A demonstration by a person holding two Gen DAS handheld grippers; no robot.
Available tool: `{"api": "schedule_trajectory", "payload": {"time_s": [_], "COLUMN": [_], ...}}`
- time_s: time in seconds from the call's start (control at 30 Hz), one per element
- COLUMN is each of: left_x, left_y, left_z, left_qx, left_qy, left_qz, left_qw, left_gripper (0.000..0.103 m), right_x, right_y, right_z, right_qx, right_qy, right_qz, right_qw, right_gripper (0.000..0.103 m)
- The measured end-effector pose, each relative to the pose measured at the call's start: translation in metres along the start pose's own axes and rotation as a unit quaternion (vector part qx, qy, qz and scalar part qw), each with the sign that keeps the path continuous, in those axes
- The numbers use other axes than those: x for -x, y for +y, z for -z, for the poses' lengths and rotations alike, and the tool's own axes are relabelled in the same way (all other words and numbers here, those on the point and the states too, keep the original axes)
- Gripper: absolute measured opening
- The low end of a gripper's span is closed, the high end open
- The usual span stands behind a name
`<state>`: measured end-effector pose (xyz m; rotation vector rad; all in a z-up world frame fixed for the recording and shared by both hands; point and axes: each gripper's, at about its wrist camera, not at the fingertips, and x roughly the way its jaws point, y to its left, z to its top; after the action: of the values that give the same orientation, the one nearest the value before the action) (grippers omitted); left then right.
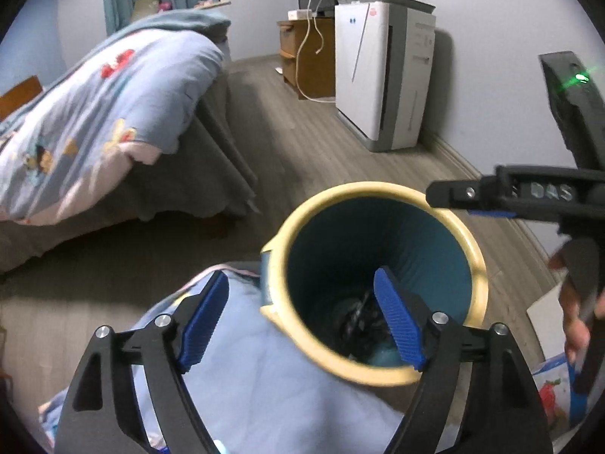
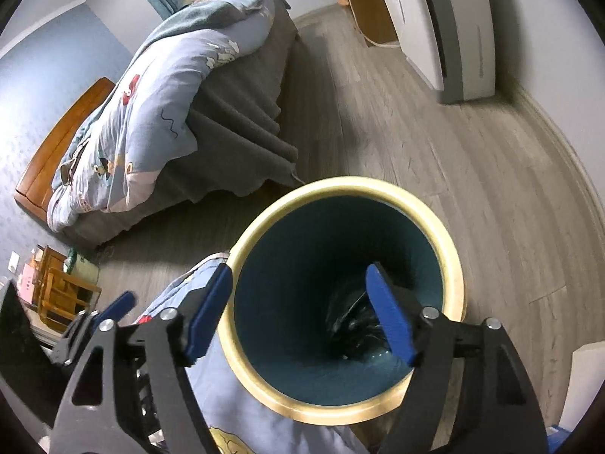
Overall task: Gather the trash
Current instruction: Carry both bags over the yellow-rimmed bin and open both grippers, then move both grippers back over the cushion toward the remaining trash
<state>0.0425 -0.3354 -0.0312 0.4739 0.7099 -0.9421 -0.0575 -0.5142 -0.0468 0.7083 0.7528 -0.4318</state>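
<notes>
Your left gripper (image 1: 302,314) hangs over the bin (image 1: 382,204) with its fingers wide and nothing between them. One blue pad (image 1: 397,321) sits over the bin mouth; the other sits over the light blue quilt (image 1: 264,374) beside the bin.

Your right gripper (image 2: 298,310) stands the same way: fingers wide, empty, one pad (image 2: 389,314) over the bin mouth, one over the quilt edge. In the left view it shows at the right edge, above the bin's far rim.

The bin stands on the wood floor (image 2: 435,159), yellow rim, teal inside. Dark crumpled trash (image 2: 355,325) lies at its bottom. The quilt touches the bin's near side. A bed (image 1: 113,113) stands well behind the bin, and a white appliance (image 1: 382,75) stands against the wall.
</notes>
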Motion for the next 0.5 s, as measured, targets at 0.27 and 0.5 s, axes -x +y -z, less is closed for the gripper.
{"api": "schedule_trajectory", "payload": {"time_s": [0.27,0.5], "left_x": [0.085,0.158], "left_y": [0.028,0.074], "left_z": [0.034,0.084], "left_qx": [0.005,0.038], "left_qy": [-0.016,-0.019], "left_qz": [-0.035,-0.075], "left_qw": [0.9992,0.9963], "left_gripper": [0.086,0.088], "right_x": [0.026,0.048], "right_y": [0.041,0.094], "right_z": [0.018,0.05], "right_qx": [0.065,0.113], "right_qy": [-0.03,-0.034], "right_qz": [0.024,0.006], "right_qw": [0.997,0.993], "right_gripper": [0.086,0.09]}}
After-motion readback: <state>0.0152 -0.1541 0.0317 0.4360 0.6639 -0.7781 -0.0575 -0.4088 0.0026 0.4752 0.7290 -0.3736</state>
